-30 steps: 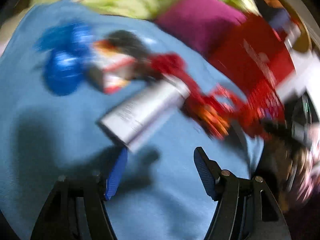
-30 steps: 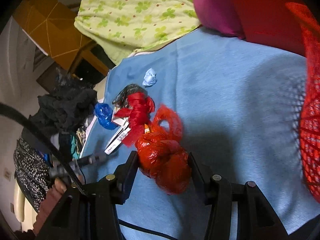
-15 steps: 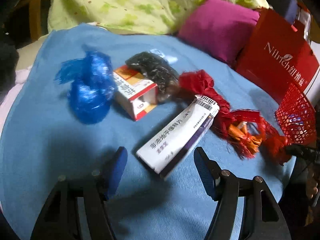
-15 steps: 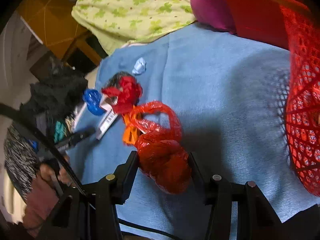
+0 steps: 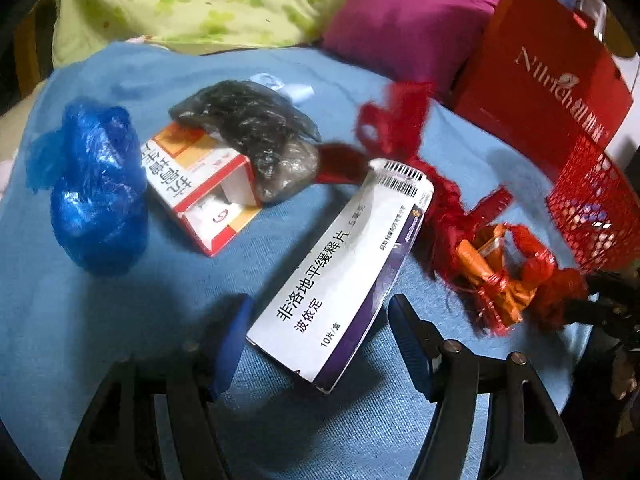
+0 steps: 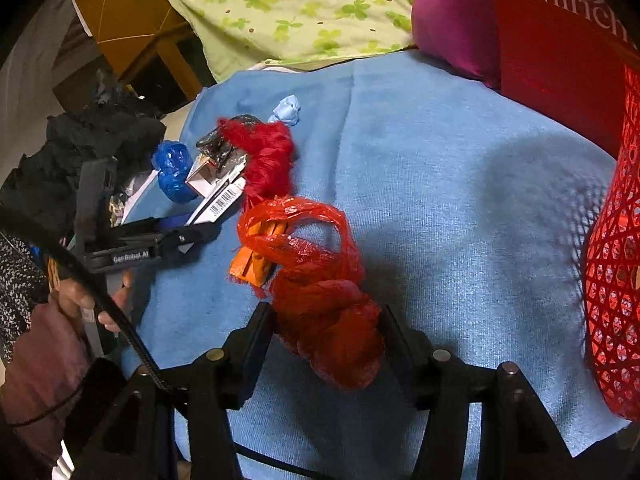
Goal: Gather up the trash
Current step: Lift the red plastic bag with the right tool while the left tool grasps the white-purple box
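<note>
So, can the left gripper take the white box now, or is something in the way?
Probably yes. The left gripper is open and the near end of the white box already lies between its fingers. Nothing rests on that end; the red bag touches only the far end.

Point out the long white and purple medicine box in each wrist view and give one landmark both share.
Left wrist: long white and purple medicine box, centre, lying between the open fingers.
Right wrist: left of centre, only its barcode end shows.
Shared landmark: blue plastic bag.
</note>
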The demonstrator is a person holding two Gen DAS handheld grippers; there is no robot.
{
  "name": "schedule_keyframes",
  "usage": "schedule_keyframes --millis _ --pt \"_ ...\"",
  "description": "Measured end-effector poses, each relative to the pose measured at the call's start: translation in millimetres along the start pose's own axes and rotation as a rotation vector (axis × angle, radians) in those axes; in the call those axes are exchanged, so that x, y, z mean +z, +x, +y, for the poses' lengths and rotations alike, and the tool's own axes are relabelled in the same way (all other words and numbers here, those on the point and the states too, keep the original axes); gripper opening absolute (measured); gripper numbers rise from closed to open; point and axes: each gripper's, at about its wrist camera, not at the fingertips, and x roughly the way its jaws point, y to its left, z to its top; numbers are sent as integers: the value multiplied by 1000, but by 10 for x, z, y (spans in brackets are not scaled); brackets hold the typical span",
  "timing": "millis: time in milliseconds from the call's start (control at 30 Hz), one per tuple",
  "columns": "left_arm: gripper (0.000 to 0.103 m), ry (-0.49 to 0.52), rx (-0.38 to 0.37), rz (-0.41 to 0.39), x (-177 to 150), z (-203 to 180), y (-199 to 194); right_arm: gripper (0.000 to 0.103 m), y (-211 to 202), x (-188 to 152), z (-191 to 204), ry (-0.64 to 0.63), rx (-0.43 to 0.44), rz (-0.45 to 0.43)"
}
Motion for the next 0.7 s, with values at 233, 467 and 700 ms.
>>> schedule_keyframes --millis 233,467,700 --pt "60 -68 9 -13 -96 26 -113 56 -84 -14 61 -17 -1 -27" --pt "58 -128 59 -70 -380 -99 -487 55 -398 0 202 -57 26 -93" --pt "55 -176 108 -197 -650 -475 -942 55 -742 25 343 -95 38 -171"
